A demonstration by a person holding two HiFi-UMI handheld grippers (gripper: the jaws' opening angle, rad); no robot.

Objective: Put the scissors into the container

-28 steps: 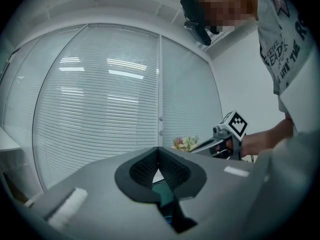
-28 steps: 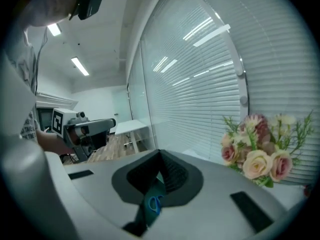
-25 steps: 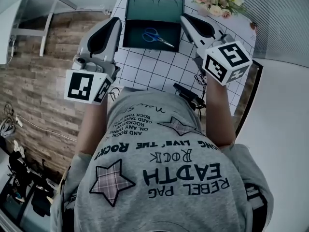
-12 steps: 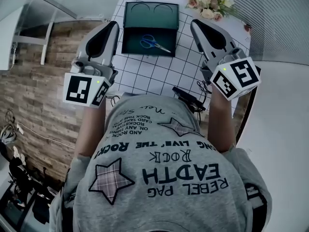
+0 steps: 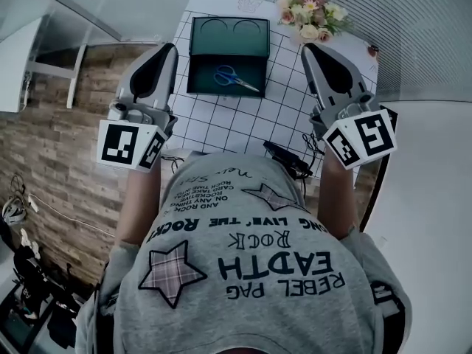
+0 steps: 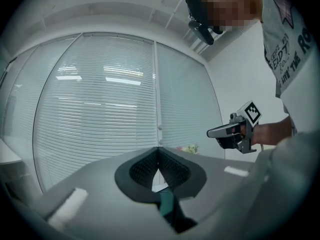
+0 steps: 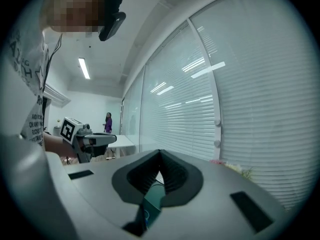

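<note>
- The scissors [image 5: 237, 79] already lie inside the container [image 5: 203, 76], the dark tray at the far middle of the surface [image 5: 236, 116]. They rest flat on its floor, in the half nearer the person.
- Their long axis runs slantwise. The blue loops point to the container's left side, and the blades reach toward its near right corner.
- The left gripper [image 5: 168, 48] is clenched with nothing in it. In the left gripper view its two pads meet at the tips and only window blinds show beyond.
- The right gripper [image 5: 308, 48] is likewise closed and empty, its pads pressed tip to tip in the right gripper view.
- The two grippers flank the container, one off each short side, both aimed toward the surface's far edge and neither touching anything.
- The left gripper's tip stands just beside the container's left wall. The right one hangs somewhat further off its right wall, closer to the flowers [image 5: 306, 17] at the far right corner.
- Should the scissors need a nudge, the left gripper looks the nearer, and the loops face its side.
- Both grippers look out level at the windows, so I judge them held well above the surface.
- To my eye the job is done, and what remains is only to draw both grippers clear.
</note>
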